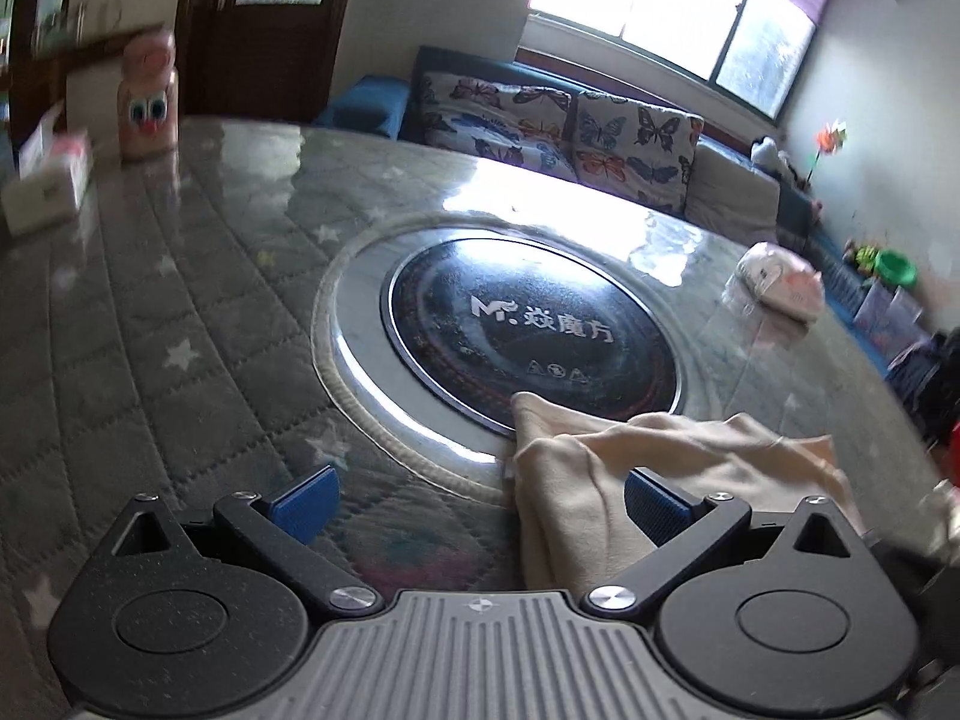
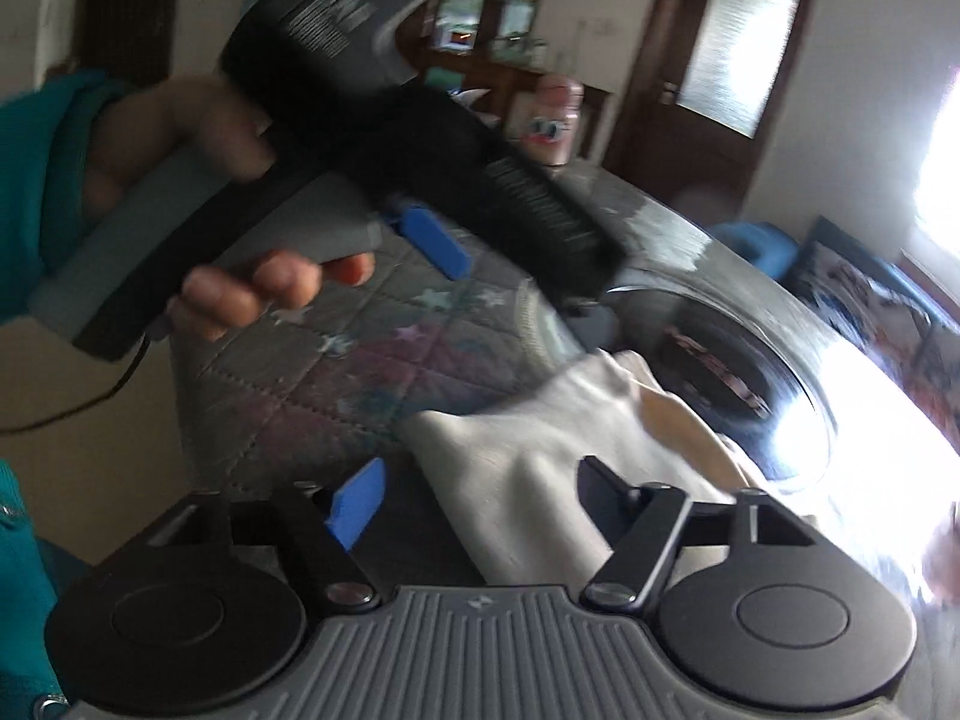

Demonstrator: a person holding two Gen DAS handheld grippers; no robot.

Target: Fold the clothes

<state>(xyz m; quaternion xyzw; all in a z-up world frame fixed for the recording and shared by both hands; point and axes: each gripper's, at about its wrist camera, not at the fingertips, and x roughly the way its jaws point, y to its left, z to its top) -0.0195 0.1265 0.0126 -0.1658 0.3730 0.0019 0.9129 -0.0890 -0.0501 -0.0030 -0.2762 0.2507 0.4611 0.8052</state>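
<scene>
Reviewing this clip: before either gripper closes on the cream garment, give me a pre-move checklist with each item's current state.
1. Left gripper jaws apart: ok; its blue pads stand wide.
2. Right gripper jaws apart: ok; nothing pinched.
3. Cream garment within reach of both grippers: ok; it lies just ahead of each, partly under the left gripper's right pad.
4. Garment flat and spread: not ok; it is bunched, with one corner over the black round cooktop.
5. Grippers clear of each other: cannot tell; the left one crosses close in the right wrist view, and that picture is blurred.
6. Table around the garment free of clutter: ok; the tissue box sits far off.
</scene>
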